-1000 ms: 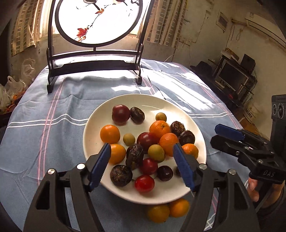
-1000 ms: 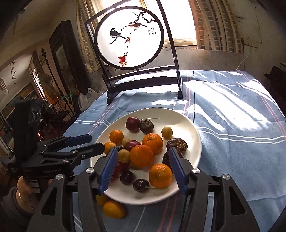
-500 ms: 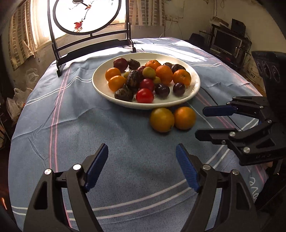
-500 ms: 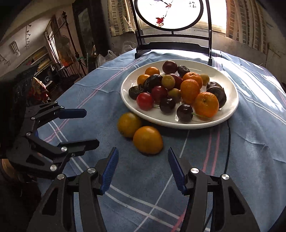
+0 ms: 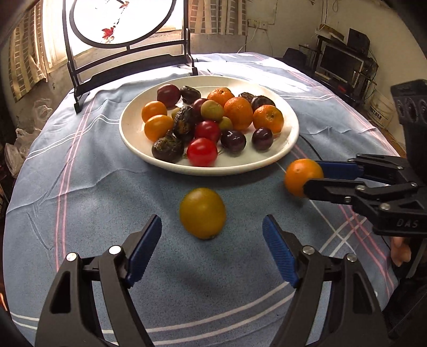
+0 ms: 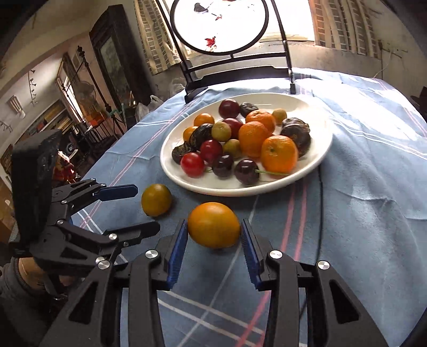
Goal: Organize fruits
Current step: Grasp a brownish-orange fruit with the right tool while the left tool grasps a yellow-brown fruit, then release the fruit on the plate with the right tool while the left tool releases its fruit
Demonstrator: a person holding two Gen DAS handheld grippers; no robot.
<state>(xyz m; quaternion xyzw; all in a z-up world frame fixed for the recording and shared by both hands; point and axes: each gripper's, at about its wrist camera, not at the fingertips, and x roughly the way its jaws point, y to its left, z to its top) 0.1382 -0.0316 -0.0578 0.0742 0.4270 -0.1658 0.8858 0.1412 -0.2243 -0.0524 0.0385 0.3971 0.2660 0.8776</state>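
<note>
Item: two loose fruits on a blue striped tablecloth (image 5: 80, 202), in front of a white plate (image 5: 289, 133) that is holding a heap of mixed fruit.

Right gripper (image 6: 214, 239): its blue fingers are sitting close against both sides of the orange fruit (image 6: 213, 224), just in front of the plate's near rim. Judged from the right wrist view, the pads are touching or all but touching it; whether they are pressing firmly cannot be told. In the left wrist view the same fruit (image 5: 303, 176) is showing at the tips of that gripper, right of the plate.

Left gripper (image 5: 212, 249): its fingers are standing wide apart and holding nothing. The yellow-orange fruit (image 5: 202, 212) is lying straight ahead of them, slightly left of the midline, just beyond the tips and not yet between them. It is nearly round, with its stem end turned down toward the cloth, so no long axis is mattering for the grasp. The left gripper is clearly the nearer one to it; a short push forward should be bracketing it.

Writing: "DAS" is reading in raised letters on the right gripper's body in the left wrist view. Small characters on the round painted screen (image 6: 218, 24) behind the plate are too washed out to read.
</note>
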